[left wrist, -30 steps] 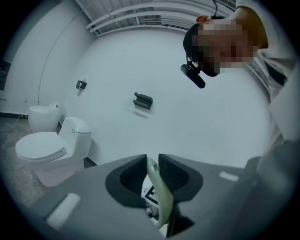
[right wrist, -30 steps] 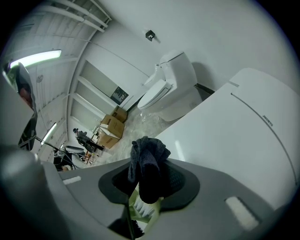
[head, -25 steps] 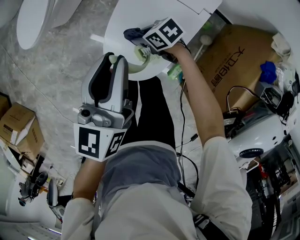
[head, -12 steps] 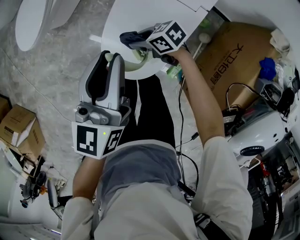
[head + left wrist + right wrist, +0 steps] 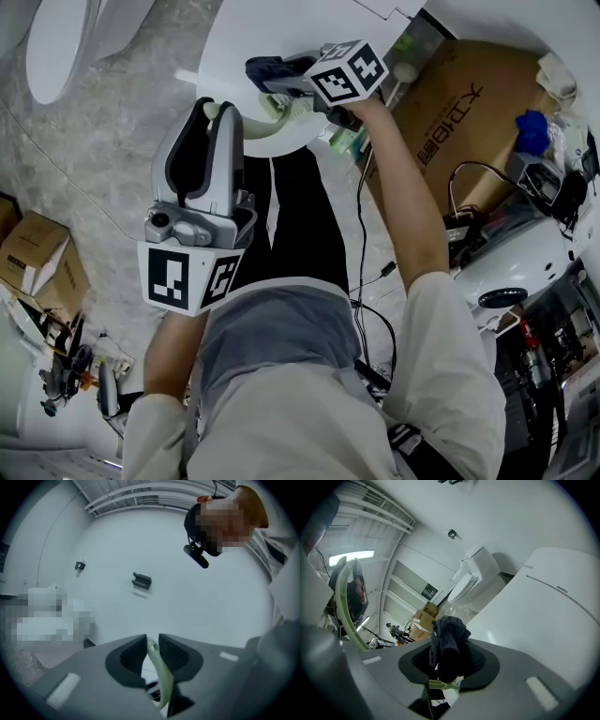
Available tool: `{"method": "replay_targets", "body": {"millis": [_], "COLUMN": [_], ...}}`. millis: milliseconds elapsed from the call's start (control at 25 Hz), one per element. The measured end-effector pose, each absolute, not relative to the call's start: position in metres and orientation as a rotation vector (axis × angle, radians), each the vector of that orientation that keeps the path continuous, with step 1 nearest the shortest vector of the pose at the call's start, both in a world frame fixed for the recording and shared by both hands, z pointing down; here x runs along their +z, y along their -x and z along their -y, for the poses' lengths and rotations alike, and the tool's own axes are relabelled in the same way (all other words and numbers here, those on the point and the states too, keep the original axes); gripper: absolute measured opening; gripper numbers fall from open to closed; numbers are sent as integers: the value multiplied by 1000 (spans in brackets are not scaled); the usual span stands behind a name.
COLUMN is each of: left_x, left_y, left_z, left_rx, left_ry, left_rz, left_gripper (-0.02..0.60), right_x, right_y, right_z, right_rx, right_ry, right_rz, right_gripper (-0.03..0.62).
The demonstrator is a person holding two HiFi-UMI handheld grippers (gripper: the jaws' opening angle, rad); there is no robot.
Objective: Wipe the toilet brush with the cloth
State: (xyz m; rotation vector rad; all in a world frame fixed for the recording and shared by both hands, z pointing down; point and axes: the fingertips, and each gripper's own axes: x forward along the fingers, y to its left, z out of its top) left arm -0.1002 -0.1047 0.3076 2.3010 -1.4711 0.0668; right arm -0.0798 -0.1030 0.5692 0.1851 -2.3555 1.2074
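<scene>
My left gripper (image 5: 215, 110) points up and away from me, shut on the pale green handle of the toilet brush (image 5: 255, 131); that handle (image 5: 159, 672) sits pinched between the jaws in the left gripper view. The handle curves toward my right gripper (image 5: 266, 71), which hangs over the white toilet lid (image 5: 272, 28). This gripper is shut on a dark blue cloth (image 5: 261, 66), and the bunched cloth (image 5: 446, 641) sticks out of the jaws. In the right gripper view, a stretch of the green handle (image 5: 343, 611) shows at left and another crosses just under the jaws. The brush head is hidden.
A large cardboard box (image 5: 473, 103) stands right of the toilet, with a white-knobbed stick (image 5: 406, 75) beside it. A second toilet (image 5: 58, 37) is at top left, small boxes (image 5: 37, 258) at left. Cables (image 5: 366, 220) and a white device (image 5: 511, 272) lie at right.
The left gripper's tips have drifted a little left and up with the handle. The right gripper with the cloth has shifted slightly right. Both stay shut.
</scene>
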Motion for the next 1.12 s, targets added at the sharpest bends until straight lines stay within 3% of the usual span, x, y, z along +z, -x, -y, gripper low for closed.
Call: {"method": "replay_targets", "body": {"millis": [1120], "left_x": [307], "left_y": [94], "left_z": [108], "left_rx": [62], "left_ry": [-2312], "left_rz": [1434], "left_gripper": [0], "right_x": [604], "right_y": [2], "right_z": [130], "right_rx": [1762], "right_ry": [-770], "right_rz": [2310], "right_gripper": [114]}}
